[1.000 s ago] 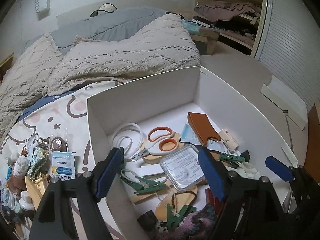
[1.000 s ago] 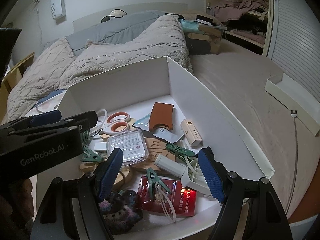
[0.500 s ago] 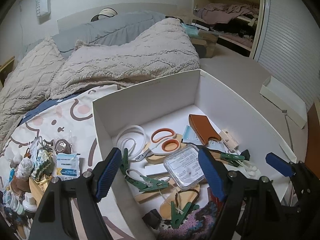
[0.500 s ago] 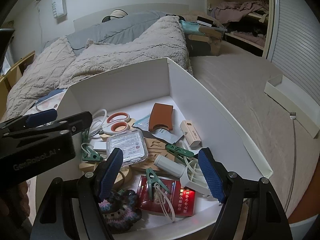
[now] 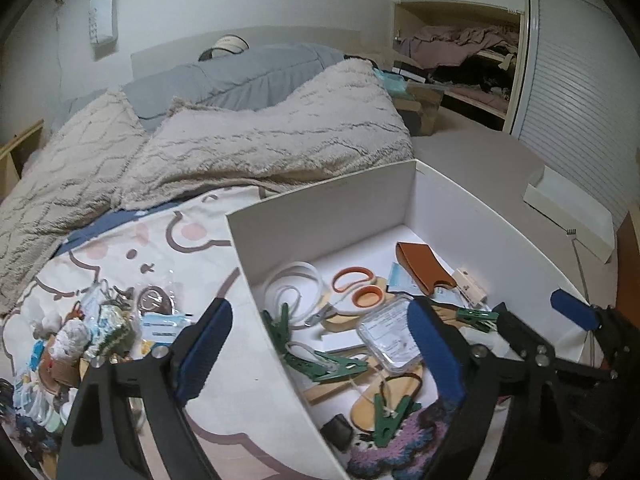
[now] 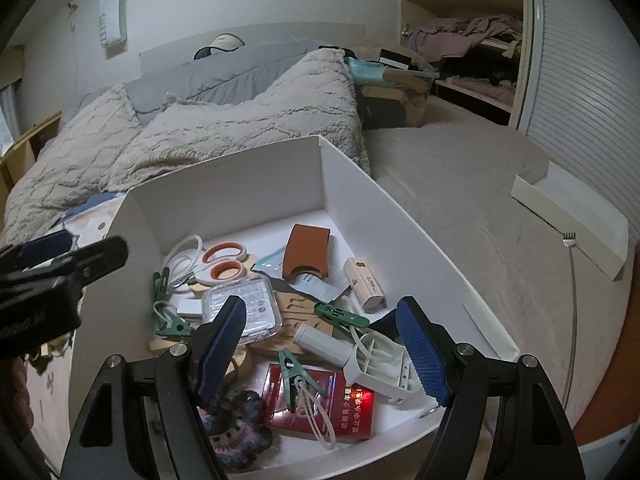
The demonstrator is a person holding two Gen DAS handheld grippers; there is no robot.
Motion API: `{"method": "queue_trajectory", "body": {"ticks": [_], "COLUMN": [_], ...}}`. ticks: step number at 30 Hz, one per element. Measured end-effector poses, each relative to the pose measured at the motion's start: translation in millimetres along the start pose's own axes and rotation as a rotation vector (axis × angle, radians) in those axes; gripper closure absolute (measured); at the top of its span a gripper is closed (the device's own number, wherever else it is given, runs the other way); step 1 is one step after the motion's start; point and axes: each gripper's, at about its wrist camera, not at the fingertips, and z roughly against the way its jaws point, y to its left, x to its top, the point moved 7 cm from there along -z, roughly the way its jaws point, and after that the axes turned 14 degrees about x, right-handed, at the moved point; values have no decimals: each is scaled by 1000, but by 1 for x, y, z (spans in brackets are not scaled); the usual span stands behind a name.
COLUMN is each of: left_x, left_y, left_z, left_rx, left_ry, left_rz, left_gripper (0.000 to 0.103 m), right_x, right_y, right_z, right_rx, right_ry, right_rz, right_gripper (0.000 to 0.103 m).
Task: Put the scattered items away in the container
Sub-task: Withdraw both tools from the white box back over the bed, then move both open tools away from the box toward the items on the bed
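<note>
A white box [image 5: 320,216] sits on the bed and holds orange scissors [image 5: 356,292], a brown leather case [image 5: 420,268], a clear plastic case [image 5: 388,336], green clothespins [image 5: 332,364] and a crochet piece [image 5: 400,448]. Left of the box, a pile of loose small items [image 5: 92,332] lies on the sheet, with a blue-and-white packet [image 5: 164,326] beside it. My left gripper [image 5: 320,344] hangs astride the box's left wall, its jaws opening and gripping nothing. My right gripper [image 6: 320,344] stands open and empty over the near part of the box [image 6: 240,184], above a red booklet [image 6: 340,408] and a white fan [image 6: 384,364].
A beige fuzzy blanket [image 5: 260,144] is heaped behind the box on a cartoon-print sheet [image 5: 180,248]. A white tray [image 6: 572,216] and a thin cable [image 6: 572,280] lie on the bedspread to the right. An open closet [image 6: 472,40] with clothes is at the back.
My left gripper has drifted left, so the box sits further right in its view and more of the loose pile shows. Its jaws stand wider. The right gripper has kept still.
</note>
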Motion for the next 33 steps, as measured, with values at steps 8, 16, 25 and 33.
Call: {"method": "queue_trajectory", "body": {"ticks": [8,16,25,33], "left_x": [0,-5,-13,-18], "left_y": [15,28,50,75], "left_z": [13,22,33,37], "left_rx": [1,27,55,124], "left_ry": [-54,-78,-100,-129], "left_rz": [11,19,32,39], "left_gripper": [0,0,0,0], "right_x": [2,9,12,15], "right_y": [-4,-5,2,23], "right_z": [1,9,10,13], "right_rx": [-34,-39,-33,1], "right_ry": [-24,-73,-90,-111], "right_rz": [-14,-19,13,51], "right_gripper": [3,0,0,0]}}
